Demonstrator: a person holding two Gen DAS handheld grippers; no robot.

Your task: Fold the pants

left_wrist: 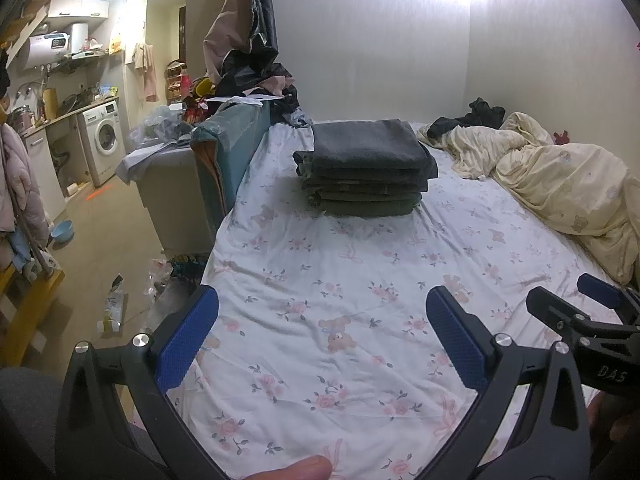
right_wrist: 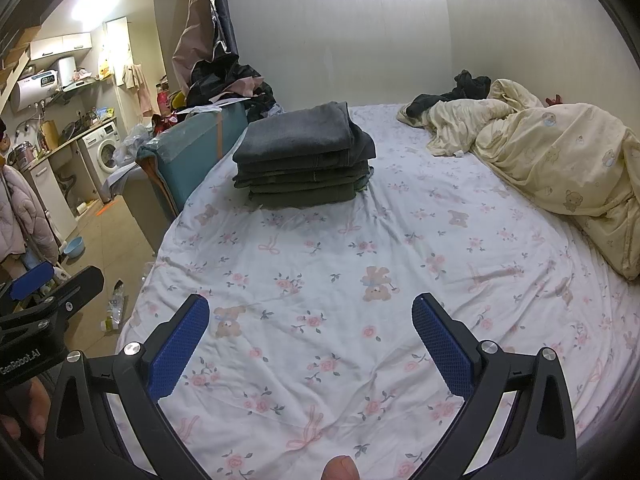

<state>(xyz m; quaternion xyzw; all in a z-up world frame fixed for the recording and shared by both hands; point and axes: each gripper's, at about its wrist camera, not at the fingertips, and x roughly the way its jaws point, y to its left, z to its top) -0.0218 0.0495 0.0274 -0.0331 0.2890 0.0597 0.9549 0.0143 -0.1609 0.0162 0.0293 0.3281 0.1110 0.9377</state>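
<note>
A stack of several folded dark grey and olive pants (left_wrist: 362,168) sits on the floral bed sheet (left_wrist: 340,288) near the bed's far left side; it also shows in the right wrist view (right_wrist: 304,160). A dark crumpled garment (left_wrist: 468,118) lies at the far end of the bed by the wall, also in the right wrist view (right_wrist: 452,94). My left gripper (left_wrist: 322,320) is open and empty above the near sheet. My right gripper (right_wrist: 310,328) is open and empty beside it; its fingers (left_wrist: 560,312) show at the right of the left wrist view.
A cream duvet (right_wrist: 560,168) is bunched along the bed's right side. A teal headboard or box (left_wrist: 228,152) with clutter stands left of the bed. The floor at left holds litter (left_wrist: 114,312), a blue bowl (left_wrist: 62,230) and a washing machine (left_wrist: 102,140).
</note>
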